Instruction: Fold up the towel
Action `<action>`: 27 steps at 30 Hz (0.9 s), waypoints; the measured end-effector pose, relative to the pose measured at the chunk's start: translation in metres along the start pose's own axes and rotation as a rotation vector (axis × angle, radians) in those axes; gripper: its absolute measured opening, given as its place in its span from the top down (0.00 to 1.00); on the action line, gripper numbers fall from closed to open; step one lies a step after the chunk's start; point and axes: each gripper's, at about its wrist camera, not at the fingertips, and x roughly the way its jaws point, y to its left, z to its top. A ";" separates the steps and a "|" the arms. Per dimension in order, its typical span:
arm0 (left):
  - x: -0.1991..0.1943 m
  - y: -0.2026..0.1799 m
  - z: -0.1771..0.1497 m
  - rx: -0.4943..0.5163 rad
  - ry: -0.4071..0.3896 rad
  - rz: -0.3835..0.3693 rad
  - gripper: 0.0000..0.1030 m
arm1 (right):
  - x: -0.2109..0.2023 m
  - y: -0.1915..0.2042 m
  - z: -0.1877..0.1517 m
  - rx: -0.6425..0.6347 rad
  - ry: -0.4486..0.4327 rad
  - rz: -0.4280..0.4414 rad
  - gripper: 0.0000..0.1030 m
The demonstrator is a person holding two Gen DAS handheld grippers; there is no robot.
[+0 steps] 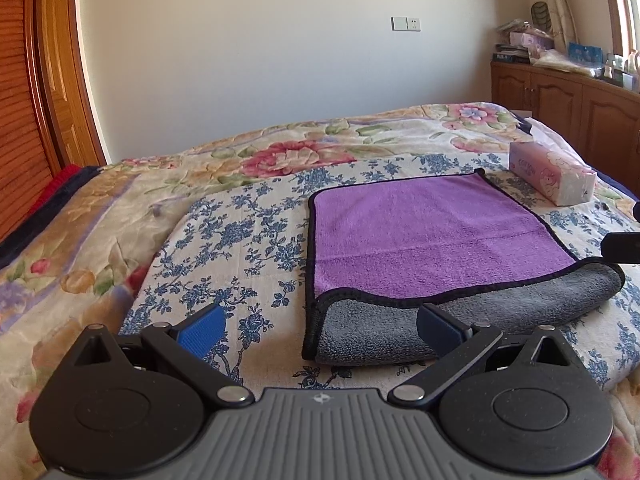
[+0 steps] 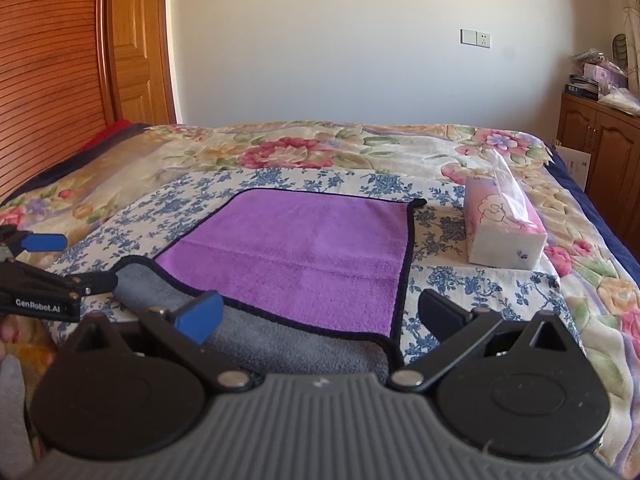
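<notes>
With both our left gripper and right gripper spread wide and holding nothing, the purple-and-grey black-edged microfibre towel, lying half-folded just beside the pink tissue box, risks a crooked second fold if we pinch only its upper layer.

"GenRobot.AI" is printed in white letters on the black body of the left gripper, seen at the left edge of the right wrist view. On the end face of the pink tissue box, lettering is printed that appears to read "COTTON", though it is blurred. Print on the dark box upon the cabinet cannot be read.
</notes>
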 end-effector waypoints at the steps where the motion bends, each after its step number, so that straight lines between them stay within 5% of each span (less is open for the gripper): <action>1: 0.002 0.002 0.000 -0.008 0.004 -0.005 0.00 | 0.001 -0.001 0.000 0.002 0.002 -0.001 0.00; 12: 0.021 0.018 0.008 -0.071 0.017 -0.047 0.13 | 0.014 -0.009 0.000 0.018 0.028 -0.004 0.00; 17: 0.028 0.019 0.010 -0.069 0.024 -0.078 0.33 | 0.019 -0.013 0.000 0.018 0.046 0.000 0.00; 27: 0.042 0.023 0.012 -0.060 0.057 -0.117 0.53 | 0.025 -0.015 -0.001 0.017 0.071 0.013 0.00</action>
